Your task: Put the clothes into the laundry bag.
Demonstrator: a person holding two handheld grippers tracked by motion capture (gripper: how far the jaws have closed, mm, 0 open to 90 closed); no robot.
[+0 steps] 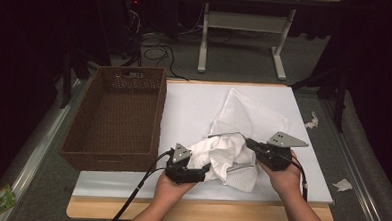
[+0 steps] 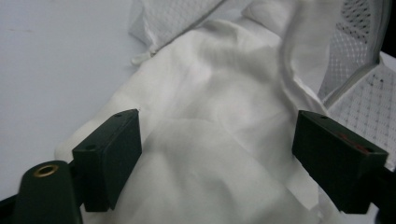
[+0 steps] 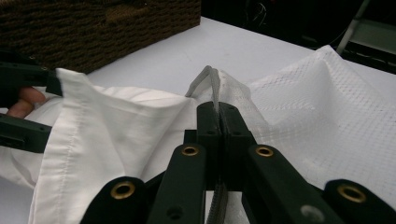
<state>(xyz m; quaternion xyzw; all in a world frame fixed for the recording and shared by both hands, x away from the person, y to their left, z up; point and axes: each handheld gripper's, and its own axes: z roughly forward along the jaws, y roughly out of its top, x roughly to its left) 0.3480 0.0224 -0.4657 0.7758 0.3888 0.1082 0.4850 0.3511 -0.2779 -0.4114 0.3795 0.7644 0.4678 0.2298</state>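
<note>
White cloth (image 1: 222, 154), smooth and woven with stitched hems, lies crumpled on the near part of the pale table top (image 1: 194, 105), right of the wicker basket (image 1: 116, 117). Under and beyond it spreads a white mesh bag (image 1: 249, 115) of dimpled, perforated fabric with a grey zipper edge (image 3: 208, 79).

Nearest the person, the left gripper (image 1: 193, 175) sits at the cloth's near left side; its two blocky black jaws stand wide apart with the soft folds between them, not pinched. On the cloth's right, the right gripper (image 1: 250, 144) has its jaws pressed together, clamped on the mesh bag's zipper edge, which rises as a thin grey strip above the tips.

Left of the cloth, the basket is a deep rectangle of dark brown woven wicker. Beyond the table stand white metal table legs (image 1: 203, 45) on grey carpet.
</note>
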